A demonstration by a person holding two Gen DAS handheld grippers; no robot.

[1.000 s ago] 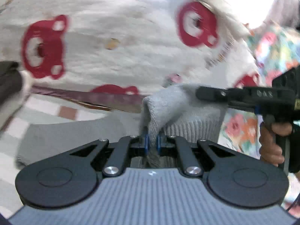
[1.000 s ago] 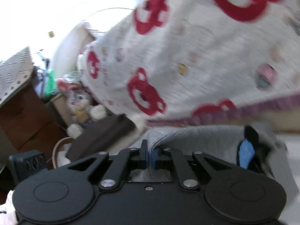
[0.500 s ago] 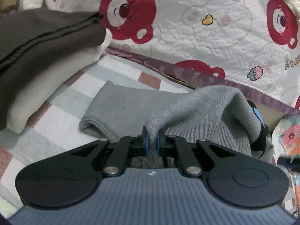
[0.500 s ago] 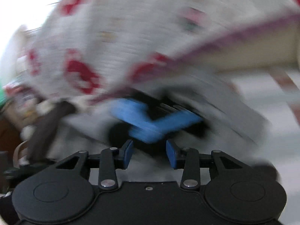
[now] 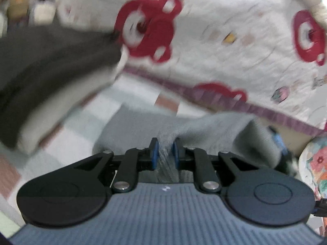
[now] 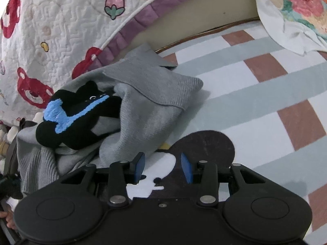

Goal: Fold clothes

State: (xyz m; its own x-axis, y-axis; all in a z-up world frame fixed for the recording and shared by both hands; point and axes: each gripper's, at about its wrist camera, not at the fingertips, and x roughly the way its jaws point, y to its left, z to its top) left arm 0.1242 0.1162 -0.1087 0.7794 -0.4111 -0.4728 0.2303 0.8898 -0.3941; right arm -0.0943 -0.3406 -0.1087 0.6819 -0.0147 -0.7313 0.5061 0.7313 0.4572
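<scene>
Left hand-held gripper (image 5: 165, 150) is opening with the grey sweater (image 6: 147, 94) between its pads; right hand-held gripper (image 6: 162, 168) is spread and empty. We risk the fold slumping on the bed (image 6: 265, 94).

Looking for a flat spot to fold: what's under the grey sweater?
The grey sweater lies crumpled on a checked sheet; its far edge is against a bear quilt. What lies beneath its bulk is hidden.

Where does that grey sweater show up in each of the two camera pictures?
Left wrist: grey sweater at lower centre, a fold between the left gripper's opening jaws.
Right wrist: sweater left of centre, crumpled on the bed.
Shared landmark: bear quilt behind it.
</scene>
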